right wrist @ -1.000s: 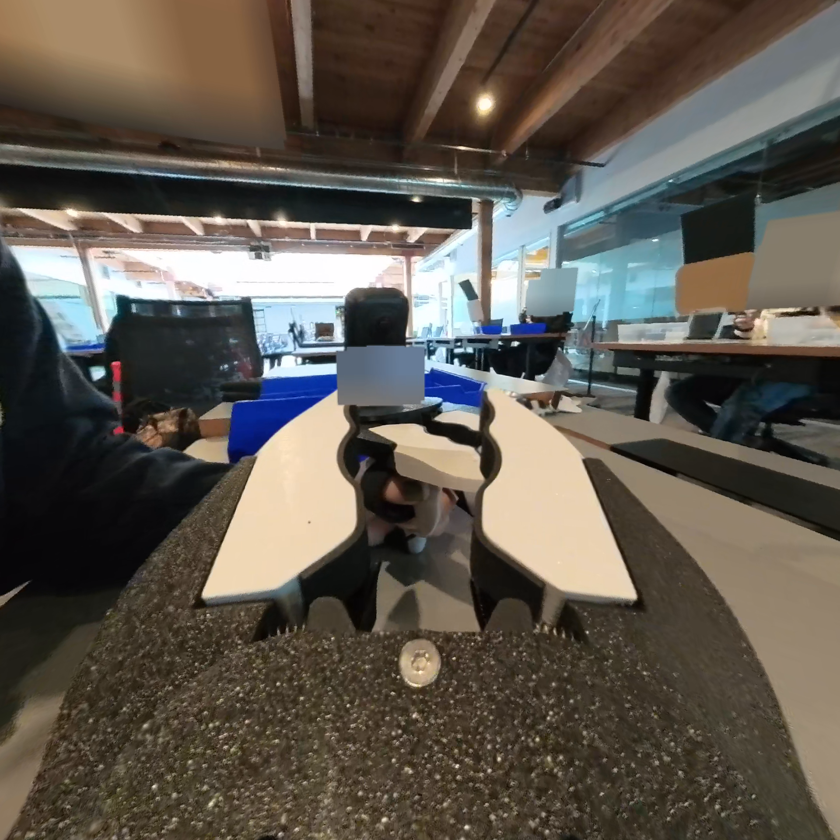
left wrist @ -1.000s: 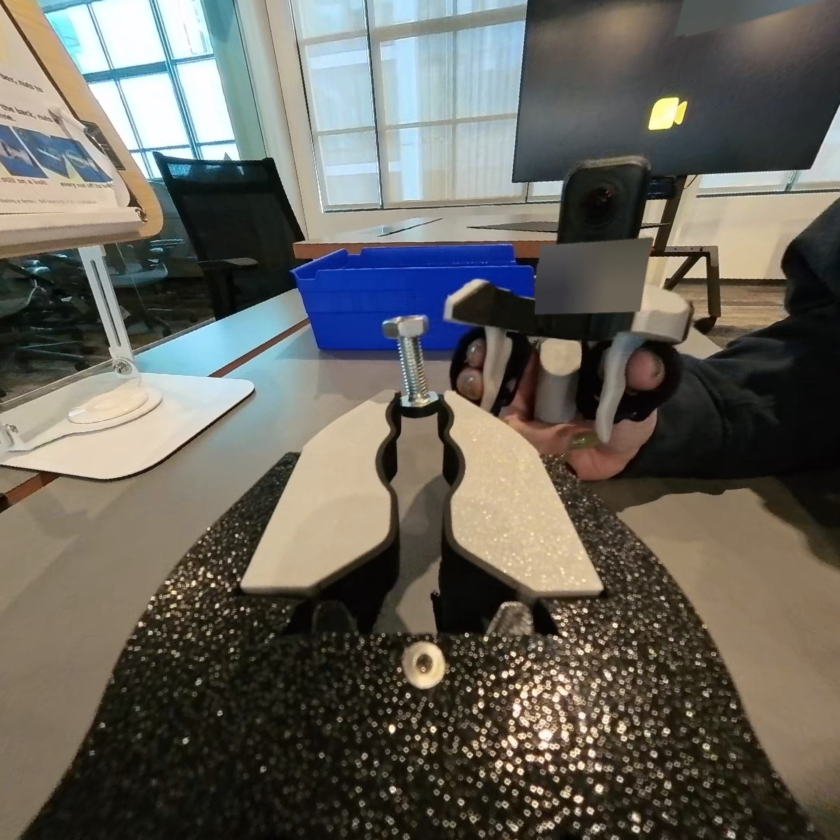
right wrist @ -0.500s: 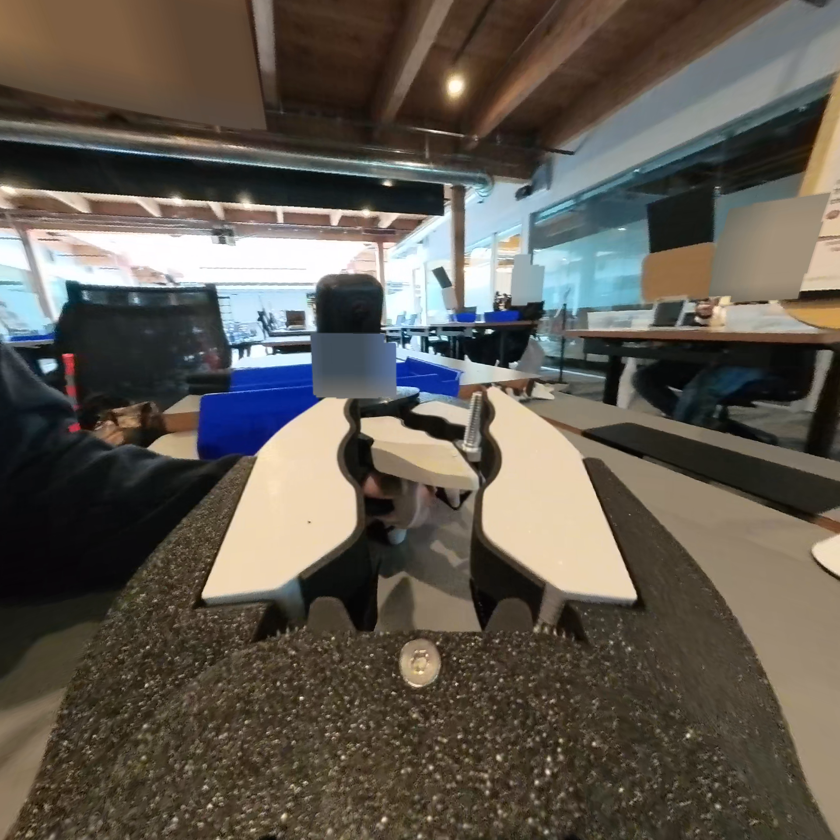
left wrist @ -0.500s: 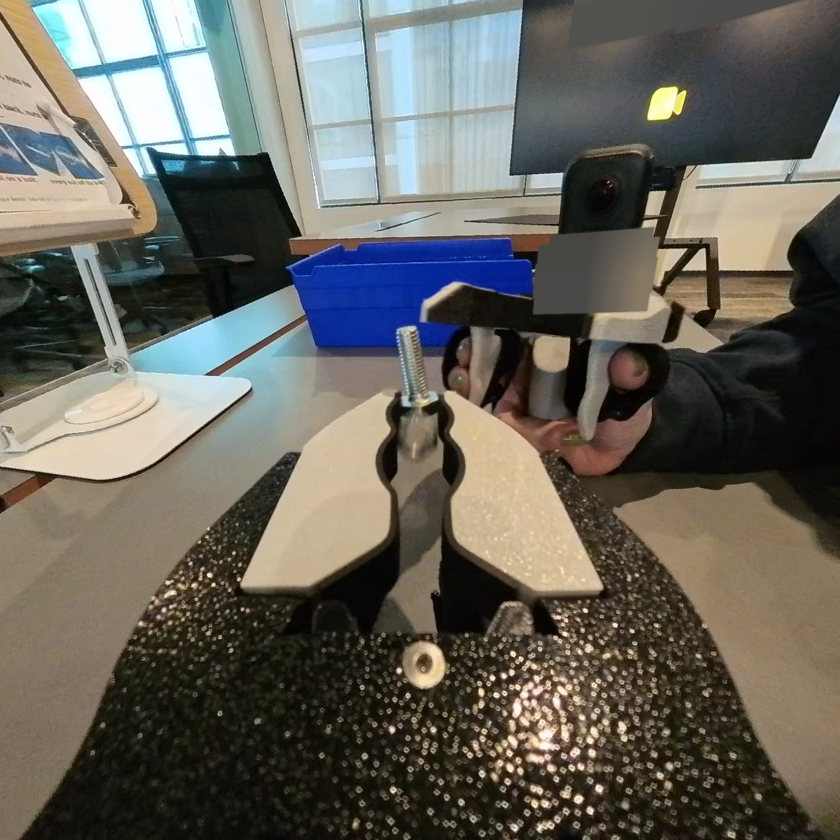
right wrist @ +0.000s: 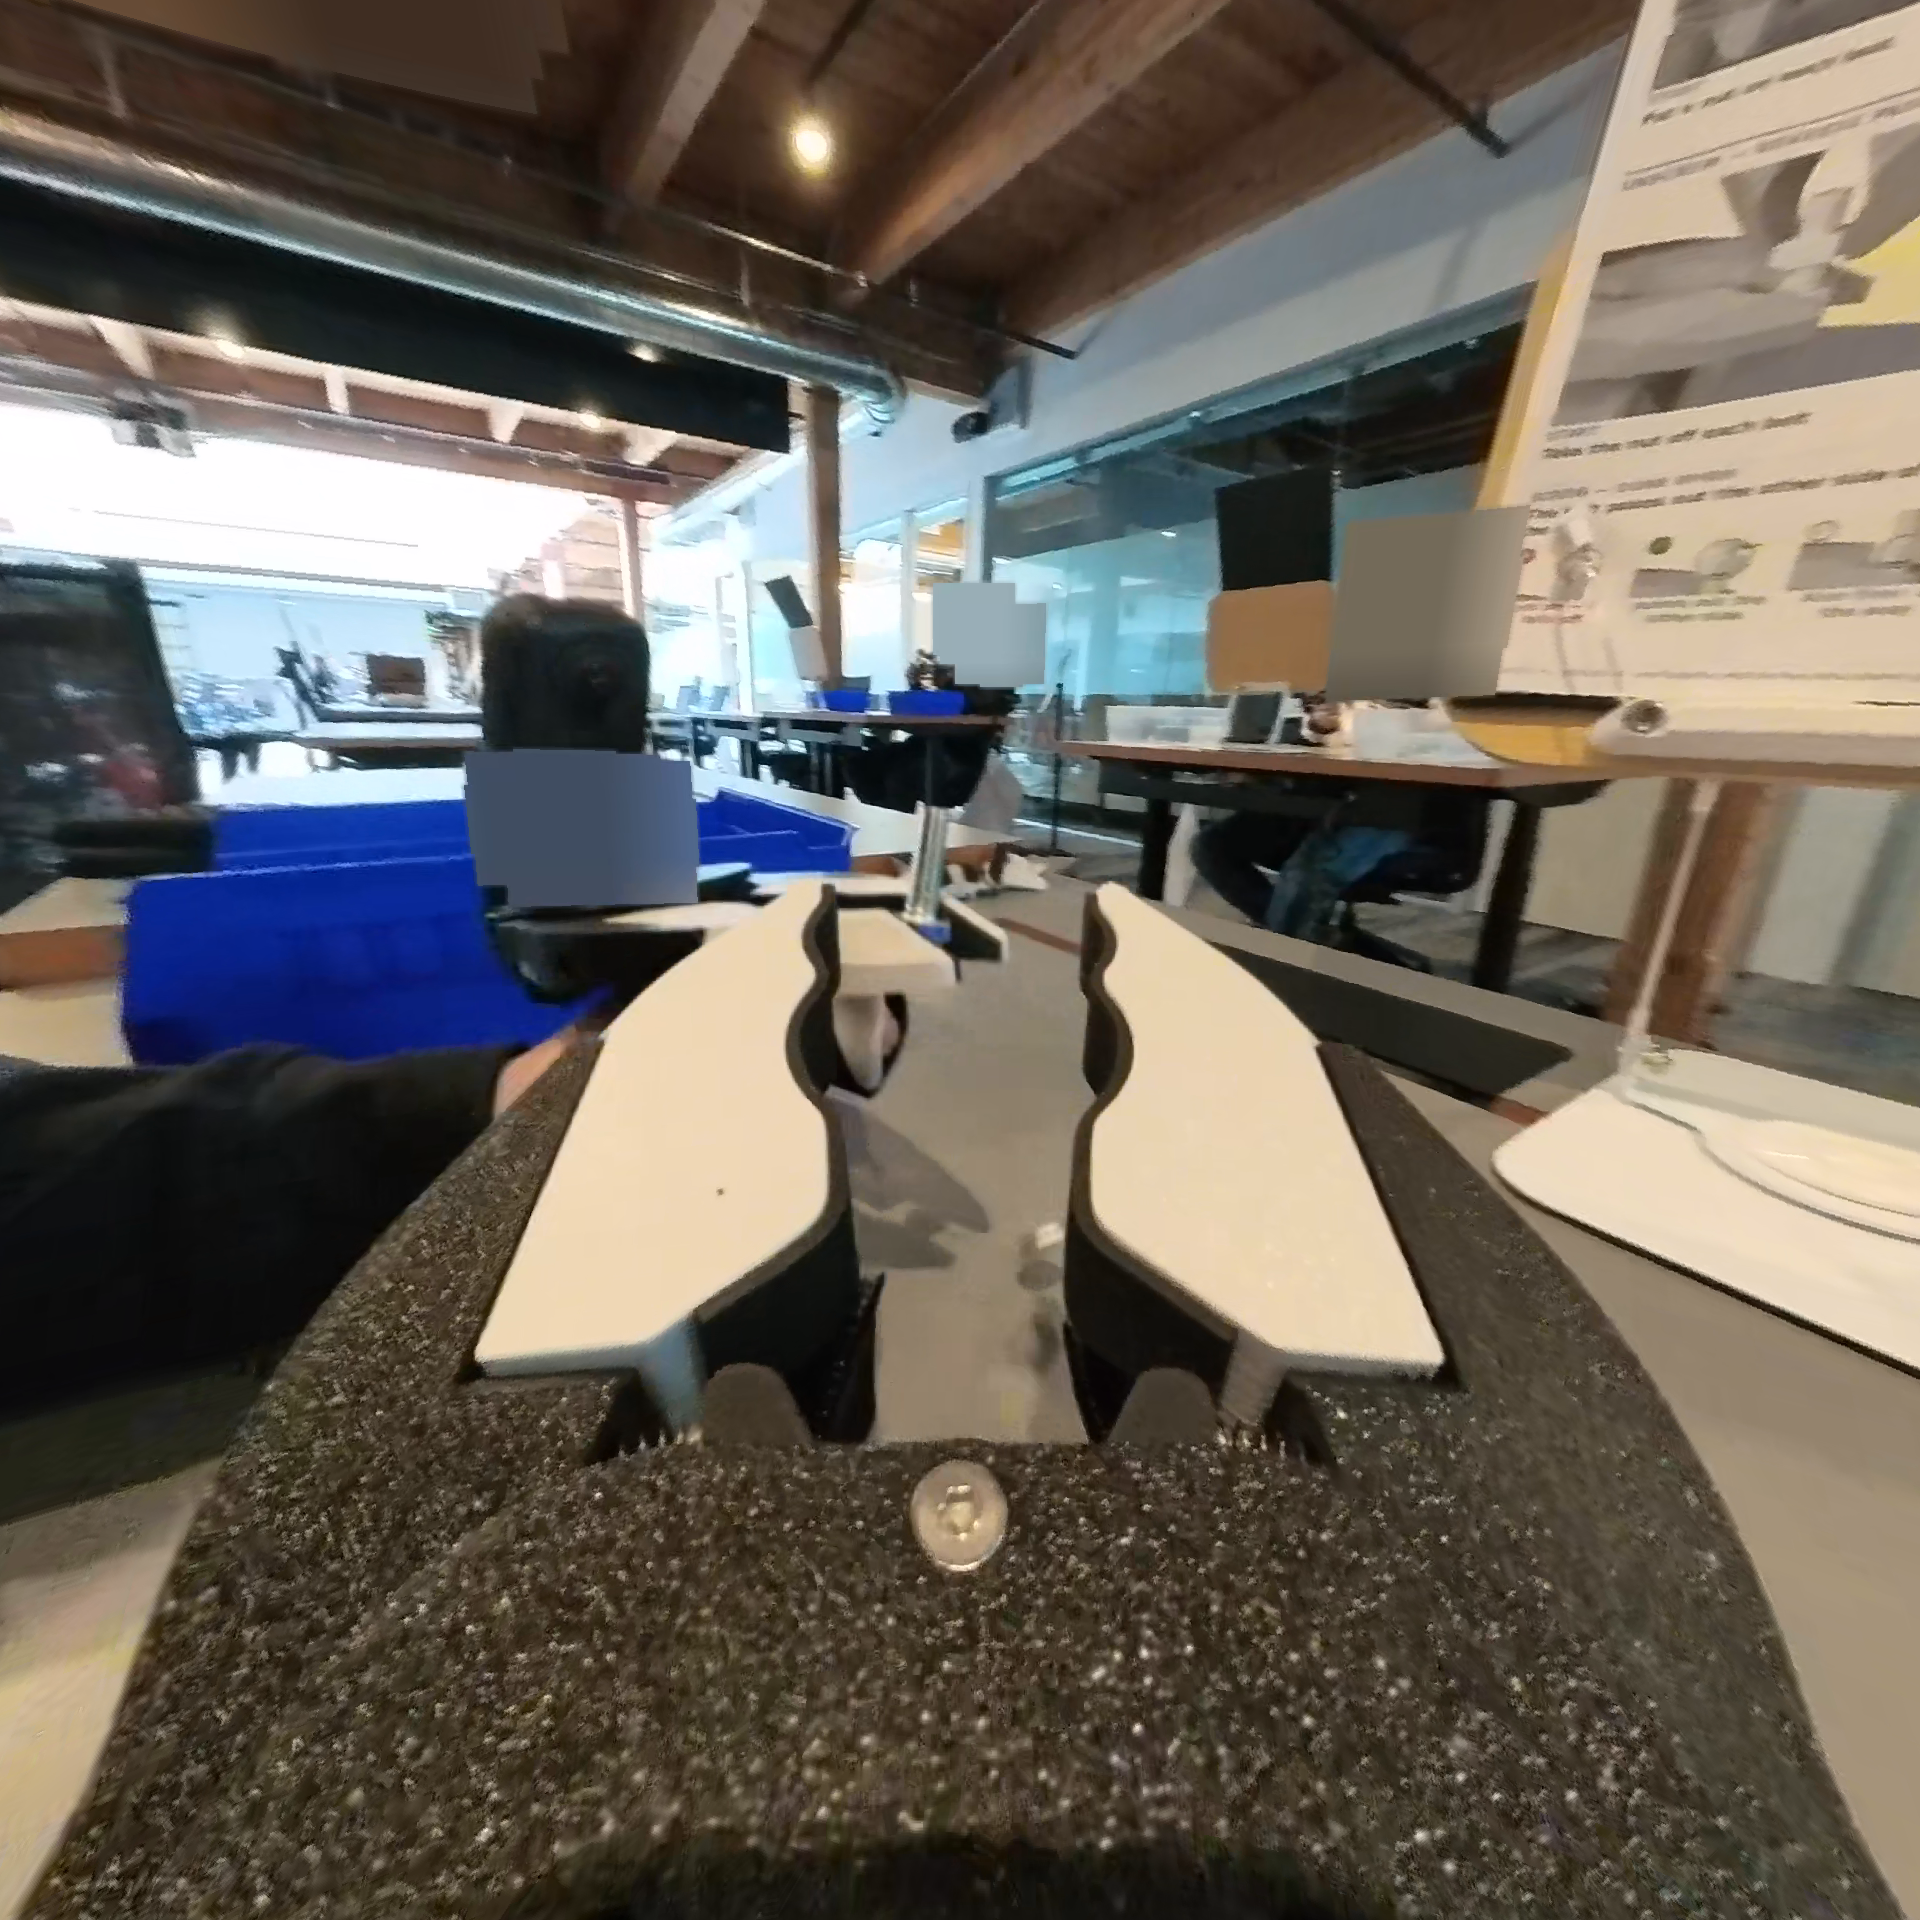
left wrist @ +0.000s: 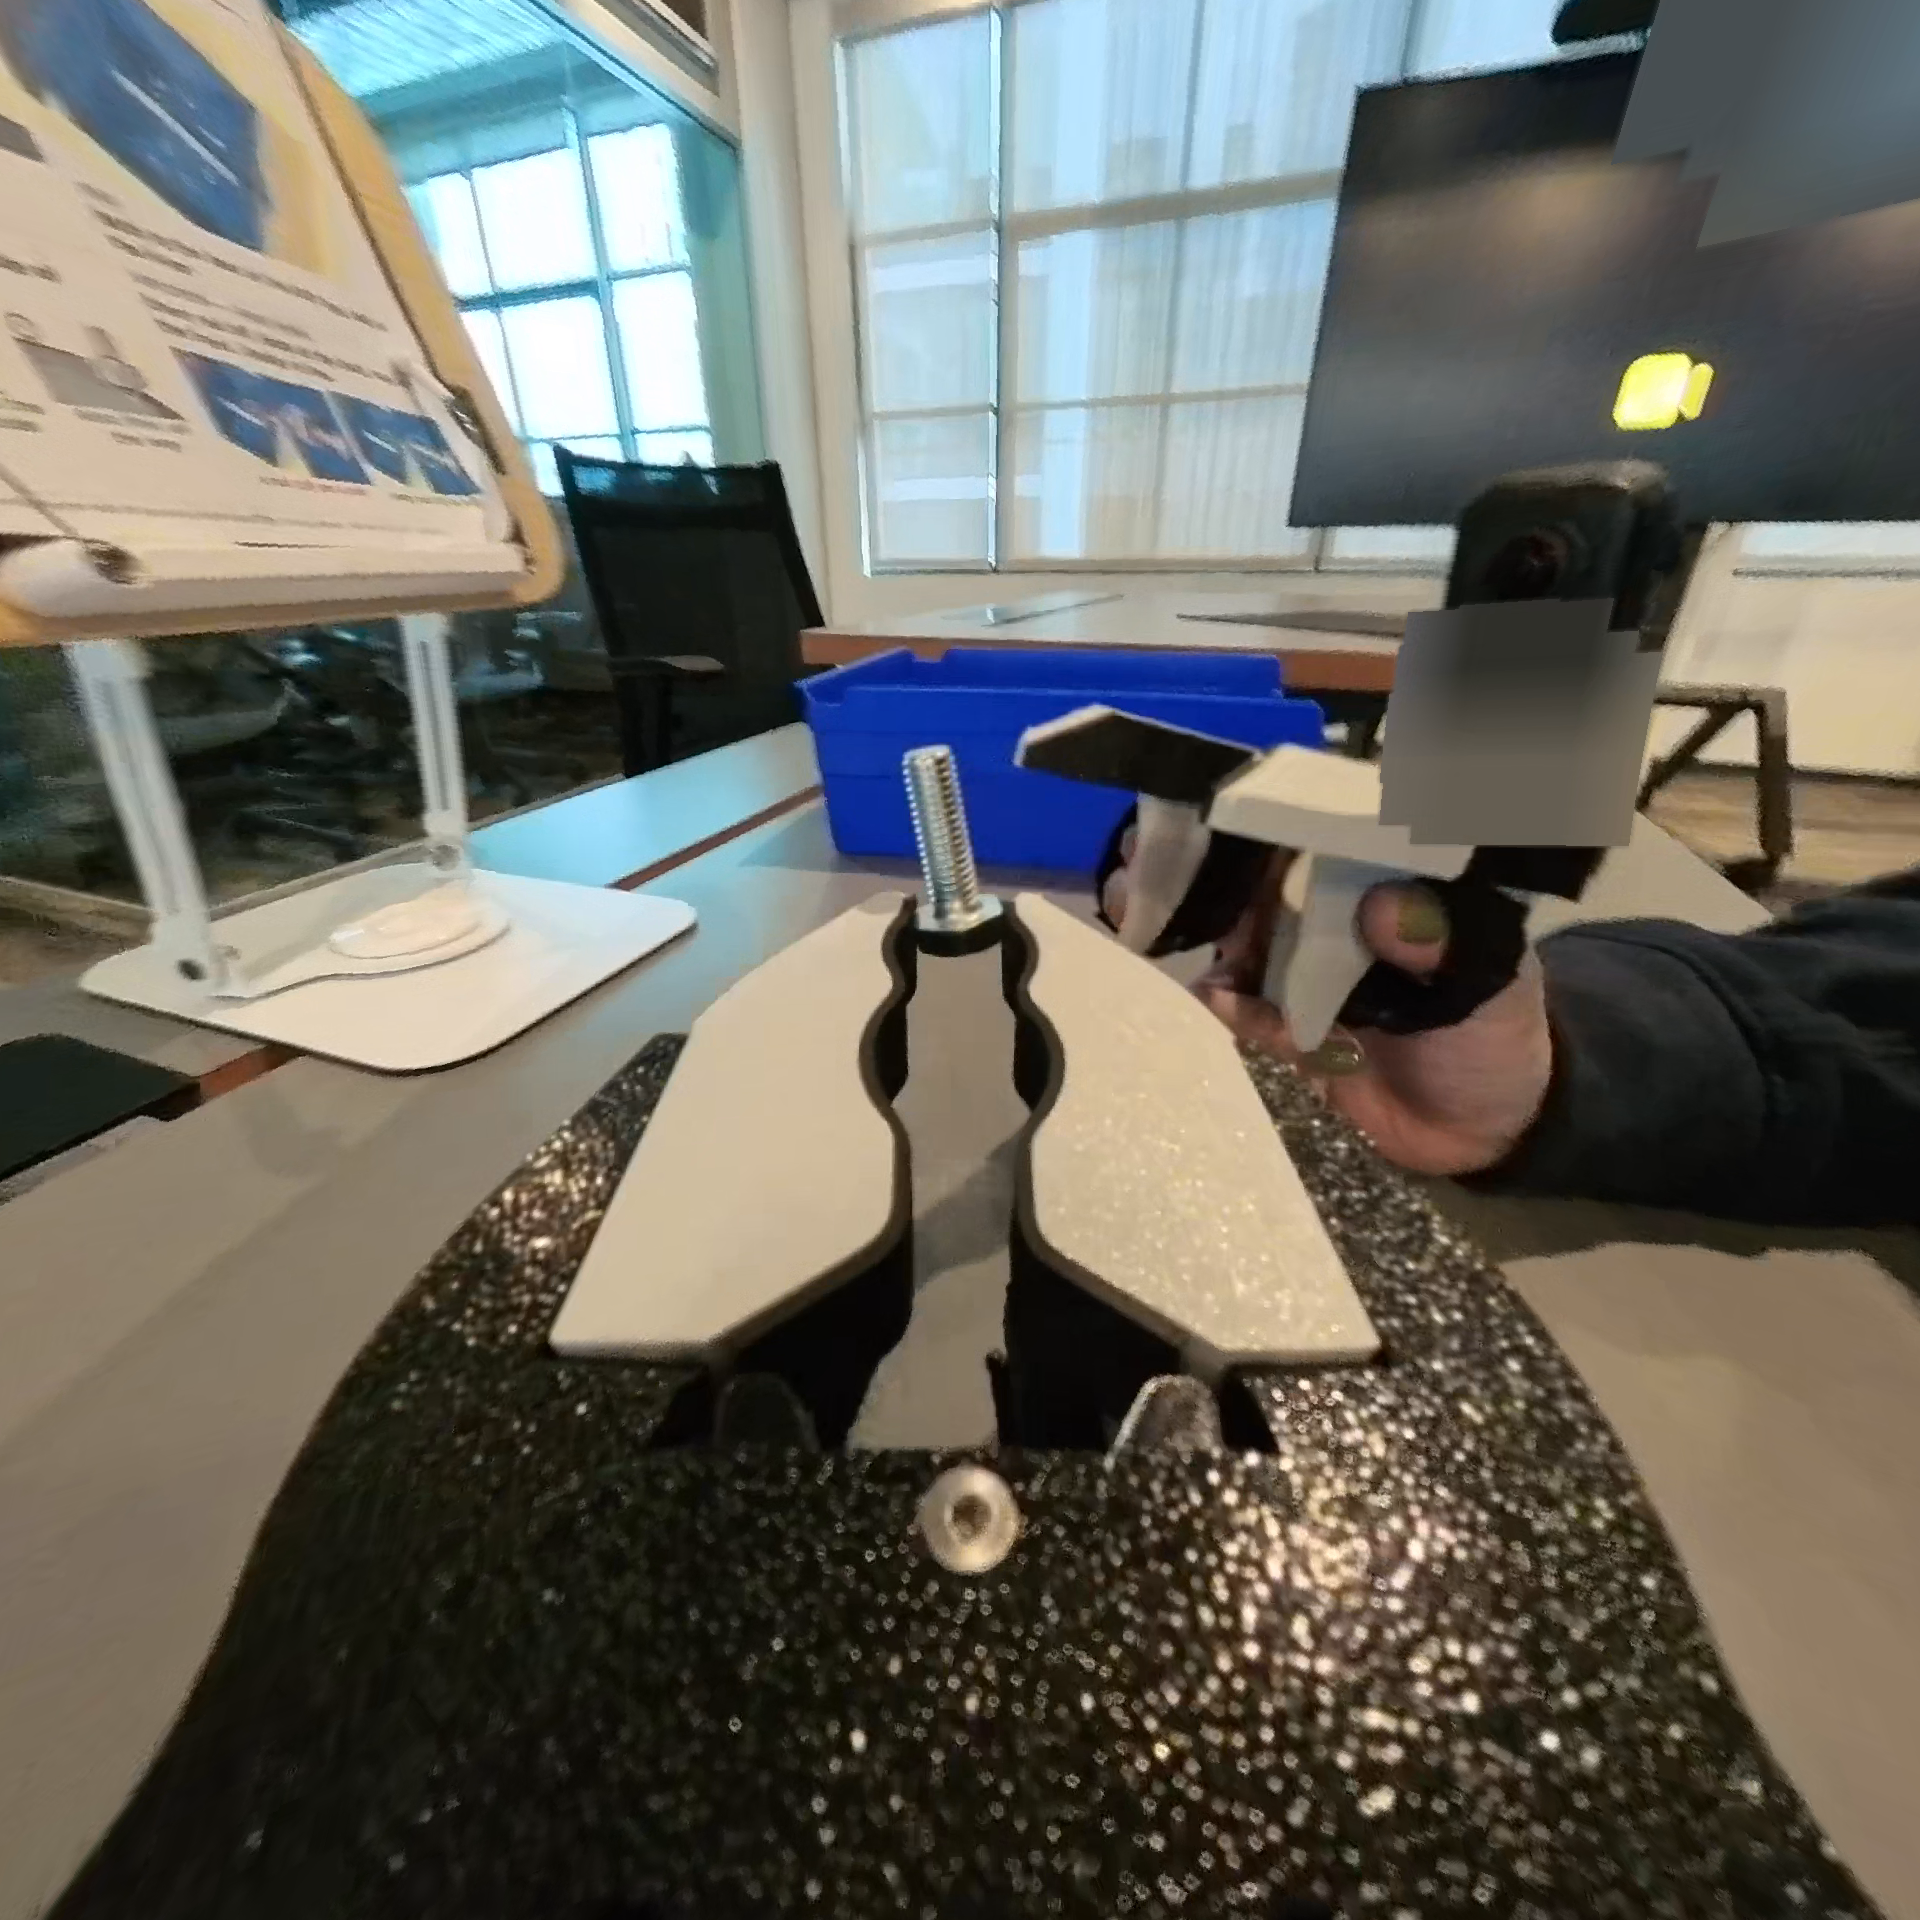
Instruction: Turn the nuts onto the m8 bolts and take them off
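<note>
grey desk by big windows, open office w/ wood beams behind. m8 bolt stands upright, threads up, hex head pinched at tips of left gripper, both pads pressed on head flats. prob held that way so shank stays free and vertical for a nut to spin on from above, grip on the hex likely to stop it turning. bolt also seen from right wrist view, poking up from left gripper's tips. no nut visible on threads or anywhere in either view, so nut step not yet started, or nut already off; can't tell which.

right gripper spread wide, nothing between pads, just beside the bolt, held low over desk by a hand in dark sleeve; fingers point roughly toward bolt, looks staged to fetch or bring a nut.

further out: blue bin behind bolt, likely parts store. white stand w/ instruction sheet at left, tilted for reading while working. black chair and dark screen at back.
</note>
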Tool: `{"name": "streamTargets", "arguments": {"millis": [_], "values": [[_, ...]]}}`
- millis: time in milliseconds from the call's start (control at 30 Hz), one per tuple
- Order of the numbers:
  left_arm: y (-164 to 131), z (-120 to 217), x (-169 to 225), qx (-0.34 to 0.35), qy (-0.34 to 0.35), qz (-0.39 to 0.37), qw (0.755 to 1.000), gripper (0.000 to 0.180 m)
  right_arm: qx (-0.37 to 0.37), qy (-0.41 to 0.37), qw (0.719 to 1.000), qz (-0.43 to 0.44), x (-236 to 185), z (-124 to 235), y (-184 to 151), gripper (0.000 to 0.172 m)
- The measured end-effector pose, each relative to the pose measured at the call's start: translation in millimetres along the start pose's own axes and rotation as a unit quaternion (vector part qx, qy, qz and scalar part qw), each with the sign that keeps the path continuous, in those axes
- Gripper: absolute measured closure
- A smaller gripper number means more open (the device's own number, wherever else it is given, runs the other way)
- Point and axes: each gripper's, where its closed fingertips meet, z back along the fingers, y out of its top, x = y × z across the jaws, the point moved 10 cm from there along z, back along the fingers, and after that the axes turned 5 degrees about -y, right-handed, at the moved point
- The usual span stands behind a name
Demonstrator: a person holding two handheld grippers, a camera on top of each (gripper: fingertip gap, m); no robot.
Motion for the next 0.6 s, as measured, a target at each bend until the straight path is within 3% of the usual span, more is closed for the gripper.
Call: {"name": "streamTargets", "arguments": {"millis": [133,300,600], "values": [[3,12,-7,0.044,0.058,0.012,0.997,0.166,-0.035,-0.047,0.998,0.03,2,-2,-3,0.133],[3,15,-8,0.015,0.134,-0.028,0.99,0.166,-0.146,-0.138,0.977,0.077,15,-5,-9,0.148],[0,7,-6,-0.02,0.126,-0.038,0.991,0.165,-0.344,-0.223,0.904,0.124,64,6,-21,0.149]]}}
